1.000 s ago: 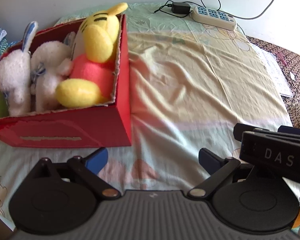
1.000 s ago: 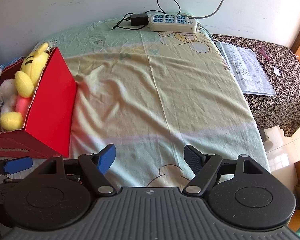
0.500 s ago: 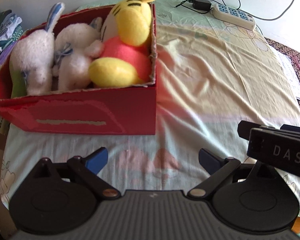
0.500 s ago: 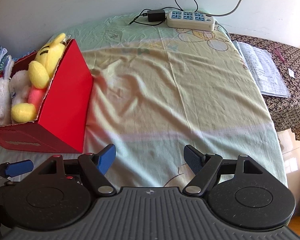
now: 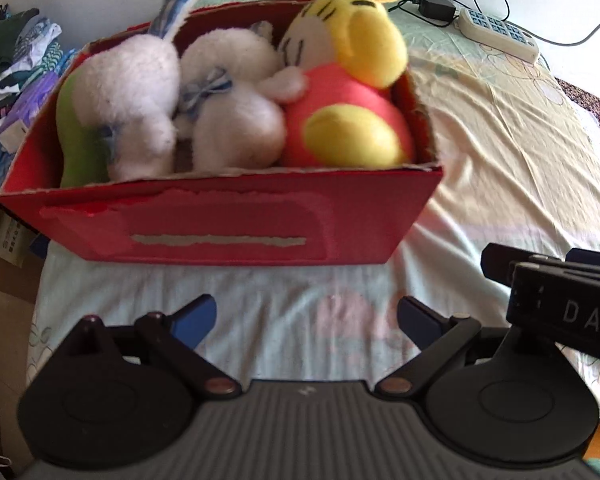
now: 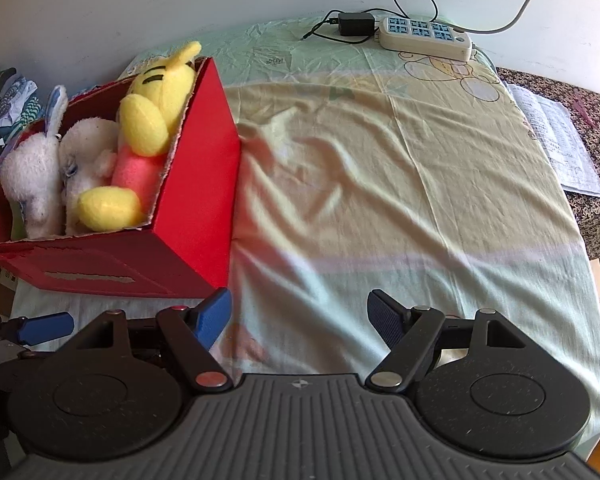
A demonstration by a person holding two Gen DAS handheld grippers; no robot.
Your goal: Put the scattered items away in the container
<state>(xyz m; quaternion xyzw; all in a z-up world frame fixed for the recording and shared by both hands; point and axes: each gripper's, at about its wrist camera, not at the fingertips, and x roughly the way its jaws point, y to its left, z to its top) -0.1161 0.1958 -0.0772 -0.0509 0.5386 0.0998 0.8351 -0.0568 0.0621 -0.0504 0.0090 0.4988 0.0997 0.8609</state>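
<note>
Red box [image 5: 220, 224] holding three plush toys [image 5: 340, 92] lies straight ahead of, and nearer, left gripper [image 5: 306, 314], long axis left-right; off far-left of right gripper [image 6: 298, 314]; both wide open, empty, above bed sheet [image 6: 400, 200].

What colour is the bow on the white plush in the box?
Blue and white striped bow on the white plush; it shows best in the left wrist view.

One red cardboard box [image 5: 228, 220] sits at the left of the frame. Three plush toys lie in it: two white ones [image 5: 128, 96] [image 5: 236, 120] and one yellow-and-pink one [image 5: 348, 116]. At the upper right are one power strip [image 6: 424, 38] and one black adapter [image 6: 356, 24]. Two grippers show, the left gripper [image 5: 306, 318] and the right gripper [image 6: 300, 316].
</note>
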